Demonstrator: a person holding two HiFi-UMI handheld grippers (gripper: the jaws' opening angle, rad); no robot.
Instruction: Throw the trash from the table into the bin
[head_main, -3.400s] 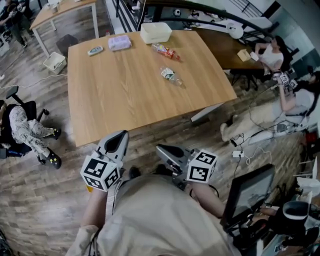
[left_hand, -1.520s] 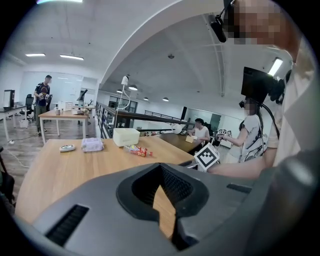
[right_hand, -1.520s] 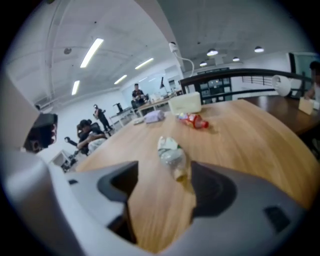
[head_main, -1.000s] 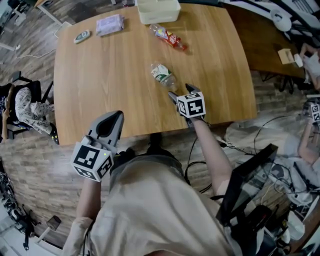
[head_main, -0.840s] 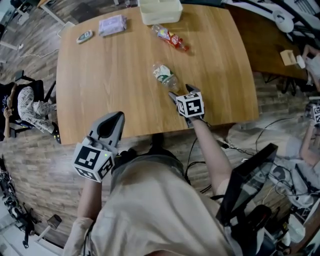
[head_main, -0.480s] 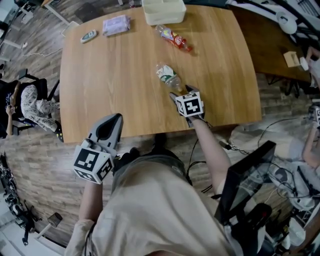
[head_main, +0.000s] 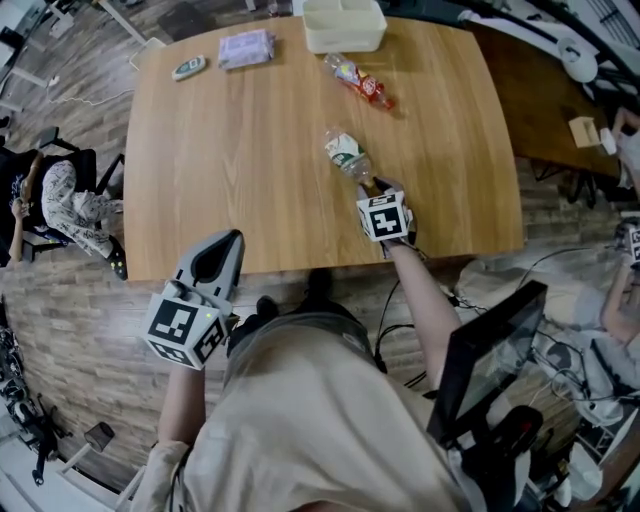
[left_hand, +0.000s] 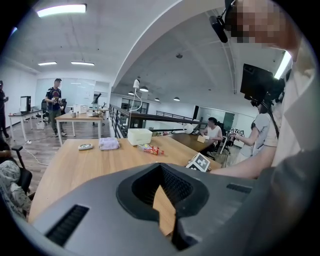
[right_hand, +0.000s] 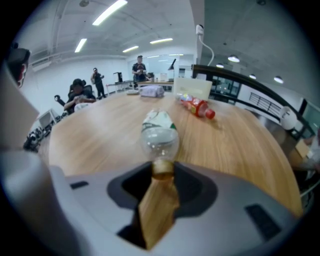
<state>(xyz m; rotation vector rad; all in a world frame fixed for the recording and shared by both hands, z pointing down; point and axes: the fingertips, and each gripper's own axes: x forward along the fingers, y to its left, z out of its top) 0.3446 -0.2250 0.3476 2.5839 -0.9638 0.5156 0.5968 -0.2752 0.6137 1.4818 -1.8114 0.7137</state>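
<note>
Clear plastic bottle (head_main: 345, 155) on wooden surface (head_main: 230, 150); right tool (head_main: 372, 187), jaws just closing, pinches its cap; left tool (head_main: 228, 240) pressed together, empty.

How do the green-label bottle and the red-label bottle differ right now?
The green-label bottle has its cap between the jaws of the right gripper, which have just been closing; the red-label bottle lies untouched. The green-label bottle is nearer the person; the red-label bottle lies near the white box. Both lie on their sides on the table.
</note>
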